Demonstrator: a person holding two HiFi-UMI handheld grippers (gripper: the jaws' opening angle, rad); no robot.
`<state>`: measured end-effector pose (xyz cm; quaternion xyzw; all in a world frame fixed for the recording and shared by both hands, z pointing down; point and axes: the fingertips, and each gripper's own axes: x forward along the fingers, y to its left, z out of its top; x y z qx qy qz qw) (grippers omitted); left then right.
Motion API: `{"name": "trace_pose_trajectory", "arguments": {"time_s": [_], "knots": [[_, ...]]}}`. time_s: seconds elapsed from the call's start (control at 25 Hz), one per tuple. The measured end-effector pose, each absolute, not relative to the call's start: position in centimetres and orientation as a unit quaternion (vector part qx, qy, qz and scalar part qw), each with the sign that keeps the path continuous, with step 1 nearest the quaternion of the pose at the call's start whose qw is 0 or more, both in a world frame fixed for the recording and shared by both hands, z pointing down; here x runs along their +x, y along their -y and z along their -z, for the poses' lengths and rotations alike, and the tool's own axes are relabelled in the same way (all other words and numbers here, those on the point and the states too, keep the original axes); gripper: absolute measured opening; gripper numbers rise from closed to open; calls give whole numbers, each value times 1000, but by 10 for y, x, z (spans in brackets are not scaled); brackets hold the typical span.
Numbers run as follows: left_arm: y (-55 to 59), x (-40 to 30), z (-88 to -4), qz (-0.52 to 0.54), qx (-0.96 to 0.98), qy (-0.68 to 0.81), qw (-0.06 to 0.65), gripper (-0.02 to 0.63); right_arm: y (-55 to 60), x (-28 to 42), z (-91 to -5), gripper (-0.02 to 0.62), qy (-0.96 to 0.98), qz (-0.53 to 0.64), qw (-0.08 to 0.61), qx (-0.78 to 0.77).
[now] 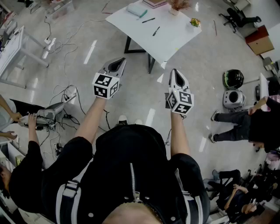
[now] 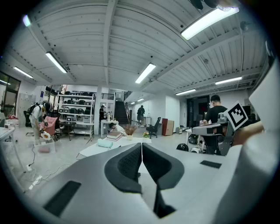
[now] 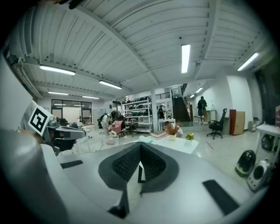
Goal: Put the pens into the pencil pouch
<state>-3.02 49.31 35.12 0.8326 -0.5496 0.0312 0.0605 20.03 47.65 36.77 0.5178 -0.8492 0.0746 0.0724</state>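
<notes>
White table point(image 1: 175, 39): upper centre, bearing two pens point(image 1: 148, 20) and pouch point(image 1: 136, 9).
Left gripper point(image 1: 119, 61): closed, empty.
Right gripper point(image 1: 175, 71): closed, empty.

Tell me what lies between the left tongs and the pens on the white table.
In the head view, only bare floor separates the left tongs from the table holding the pens.

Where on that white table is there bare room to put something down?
The white table is bare at its near corner, between the nearer pen and the small flower pot, and at its left corner beside the pouch. The far edge is crowded: pouch, books, dried plant.
</notes>
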Motion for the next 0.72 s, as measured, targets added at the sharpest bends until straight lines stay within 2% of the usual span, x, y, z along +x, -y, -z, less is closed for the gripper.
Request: {"name": "trace_pose_trajectory", "arguments": {"time_s": [0.28, 0.4, 0.44, 0.56, 0.64, 0.72], "knots": [[-513, -32, -358, -33, 836, 542, 73, 28, -485, 193, -371, 23, 855, -74, 74, 508], [-519, -34, -365, -33, 835, 544, 73, 30, -487, 191, -370, 82, 857, -62, 79, 505], [-518, -36, -365, -30, 833, 547, 74, 46, -487, 191, -370, 105, 858, -60, 79, 504], [-515, -40, -364, -17, 826, 558, 78, 206, -488, 192, -369, 163, 861, -59, 76, 500], [-515, -37, -363, -16, 825, 560, 77, 242, -489, 194, -371, 189, 861, -59, 75, 499], [-515, -33, -364, -19, 825, 559, 76, 249, -491, 195, -373, 203, 862, -58, 76, 498]]}}
